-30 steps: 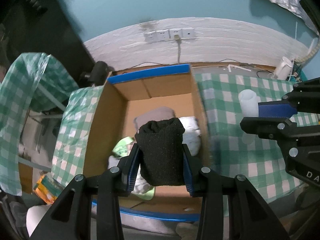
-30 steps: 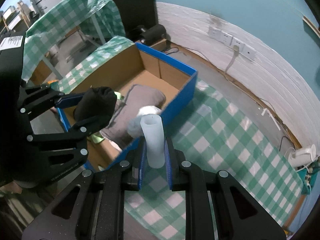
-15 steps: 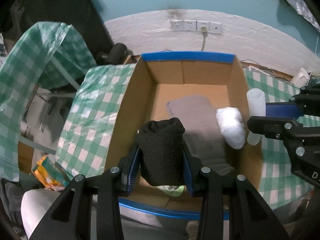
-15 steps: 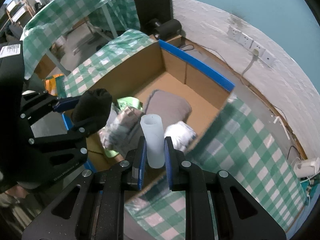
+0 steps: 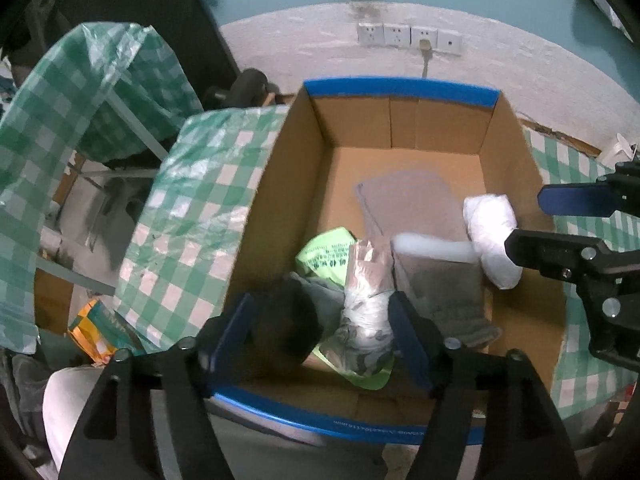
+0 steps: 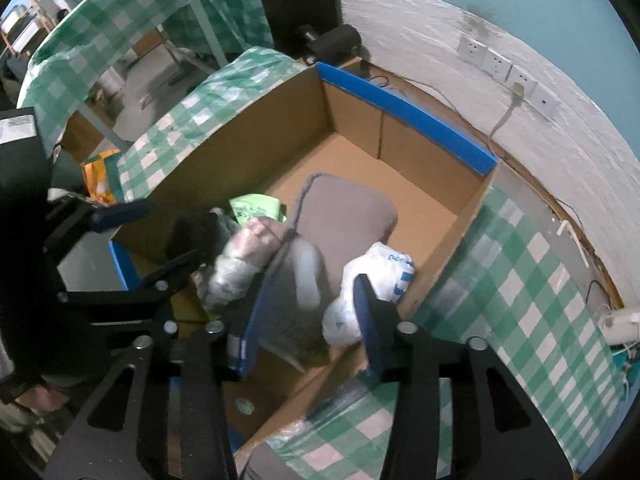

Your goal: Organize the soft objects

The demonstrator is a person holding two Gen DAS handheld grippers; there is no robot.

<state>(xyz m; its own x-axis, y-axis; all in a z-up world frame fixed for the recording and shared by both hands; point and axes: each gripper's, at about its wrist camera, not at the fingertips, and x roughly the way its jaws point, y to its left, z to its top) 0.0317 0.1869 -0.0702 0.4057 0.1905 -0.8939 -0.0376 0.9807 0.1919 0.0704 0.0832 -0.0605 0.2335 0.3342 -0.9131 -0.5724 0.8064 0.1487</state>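
Both grippers hang over an open cardboard box (image 5: 508, 148) with blue rims. My left gripper (image 5: 320, 332) has its jaws opening. The black rolled sock (image 5: 284, 328) is blurred and slipping down beside the left pad, no longer pinched. My right gripper (image 6: 314, 308) is also opening. The white foam tube (image 6: 308, 276) drops, blurred, between its pads onto a grey cloth (image 6: 344, 208). In the left wrist view the foam tube (image 5: 436, 248) lies across the grey cloth (image 5: 408, 200), left of the right gripper (image 5: 524, 222). The black sock (image 6: 196, 236) shows by the left gripper (image 6: 172, 230).
Inside the box lie a white plastic bundle (image 5: 492, 232), a green bag (image 5: 328, 252) and a clear-wrapped bundle (image 5: 368, 300). A green checked tablecloth (image 5: 192, 216) flanks the box. Wall sockets (image 5: 408, 36) sit behind it. An orange packet (image 5: 100, 332) lies low on the left.
Both grippers moved over the box and opened. The black sock left the left pads and the white tube left the right pads; both are falling into the box.
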